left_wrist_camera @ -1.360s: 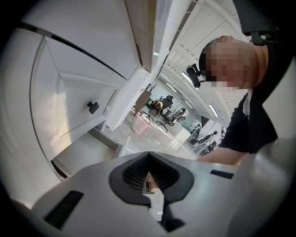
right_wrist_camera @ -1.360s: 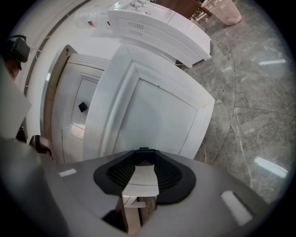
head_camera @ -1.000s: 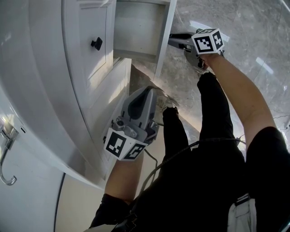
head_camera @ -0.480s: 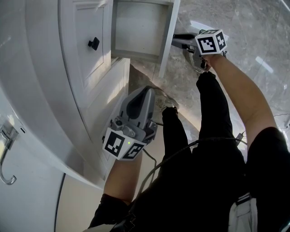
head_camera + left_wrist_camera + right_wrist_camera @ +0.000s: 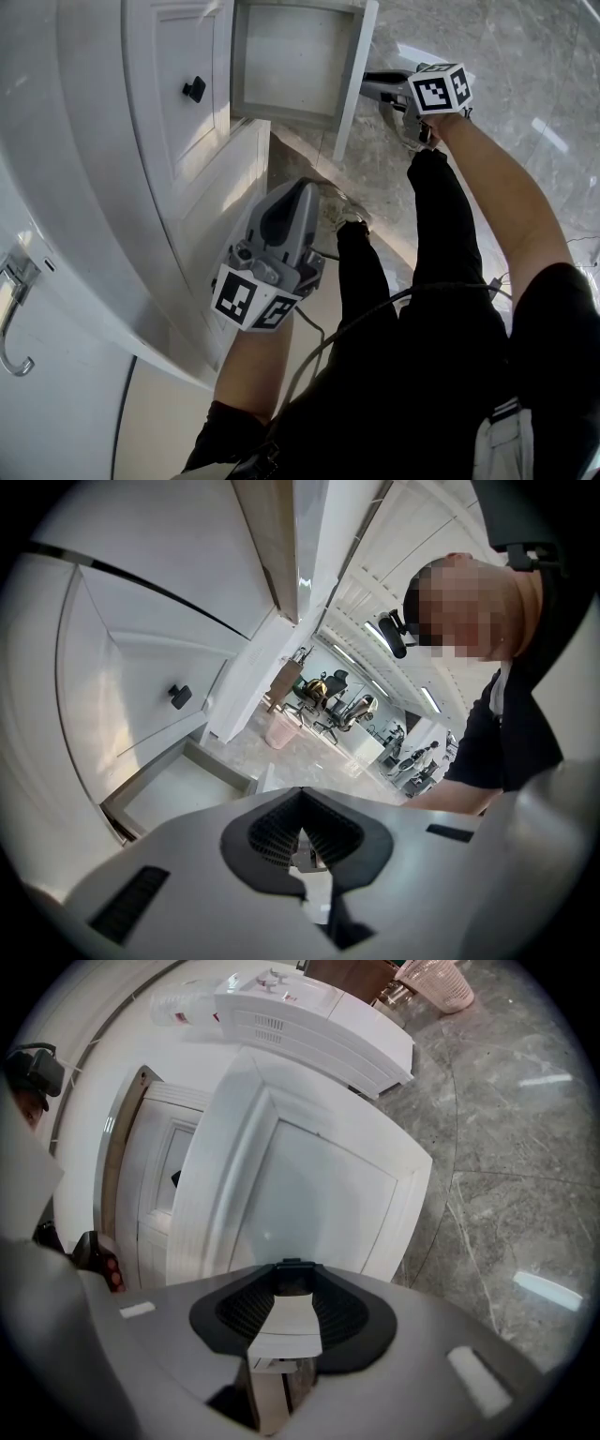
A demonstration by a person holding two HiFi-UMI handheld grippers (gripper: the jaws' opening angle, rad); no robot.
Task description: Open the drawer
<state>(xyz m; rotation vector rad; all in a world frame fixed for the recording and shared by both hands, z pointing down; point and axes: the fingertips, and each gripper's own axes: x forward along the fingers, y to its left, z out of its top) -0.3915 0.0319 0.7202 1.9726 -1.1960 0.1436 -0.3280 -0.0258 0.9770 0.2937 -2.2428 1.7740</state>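
The drawer [image 5: 292, 66] stands pulled out of the white cabinet [image 5: 84, 159], its bare pale bottom open to the head view and its front panel [image 5: 309, 1180] facing out over the floor [image 5: 525, 66]. The floor is grey veined stone, glossy, with streaks of light reflected on it. The right gripper [image 5: 368, 84] is at that front panel, and its jaws look closed on a small dark knob [image 5: 294, 1266], though only the knob's edge shows. The left gripper [image 5: 315, 190] hangs lower, beside the cabinet, its jaws together with nothing in them. A closed drawer next to the open one carries a black knob [image 5: 195, 89]. The left gripper view shows office chairs [image 5: 330, 694], a pink basket [image 5: 279, 733] and ceiling strip lights [image 5: 380, 635].
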